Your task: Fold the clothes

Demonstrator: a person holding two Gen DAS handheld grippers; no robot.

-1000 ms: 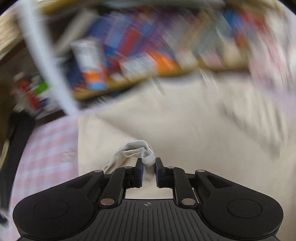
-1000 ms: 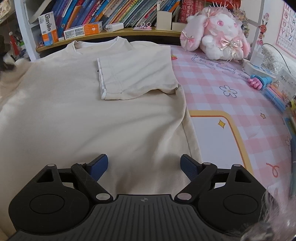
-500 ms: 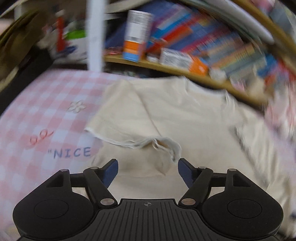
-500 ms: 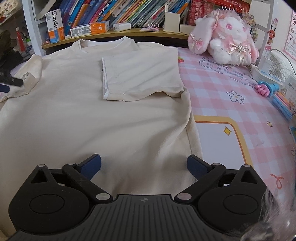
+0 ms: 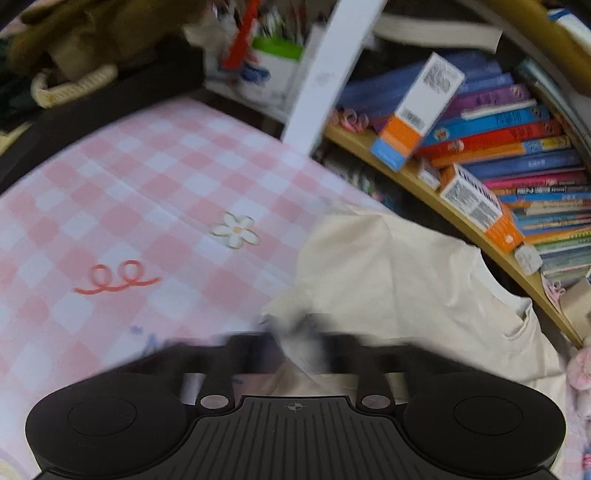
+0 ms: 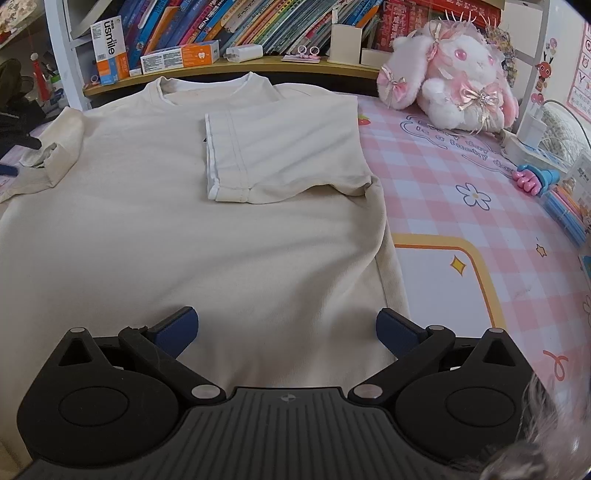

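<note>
A cream T-shirt (image 6: 155, 236) lies flat on the pink checked table, collar toward the bookshelf. Its right sleeve (image 6: 280, 155) is folded inward onto the chest. Its left sleeve (image 6: 48, 155) lies crumpled at the far left. In the left wrist view the shirt (image 5: 413, 280) fills the right side, and my left gripper (image 5: 299, 343) sits at the sleeve's hem; its fingers are blurred by motion, so their state is unclear. My right gripper (image 6: 286, 326) is open and empty, hovering over the shirt's lower right part.
A bookshelf (image 6: 229, 22) with books and boxes lines the far edge. A pink-and-white plush rabbit (image 6: 454, 74) sits at the back right. Pens and a toy (image 6: 539, 181) lie at the right edge. The pink checked tablecloth (image 5: 110, 221) extends left of the shirt.
My left gripper let go of the sleeve hem, opened, then swung left and down to the hem again, now blurred. My right gripper drew slightly back and stayed open.
</note>
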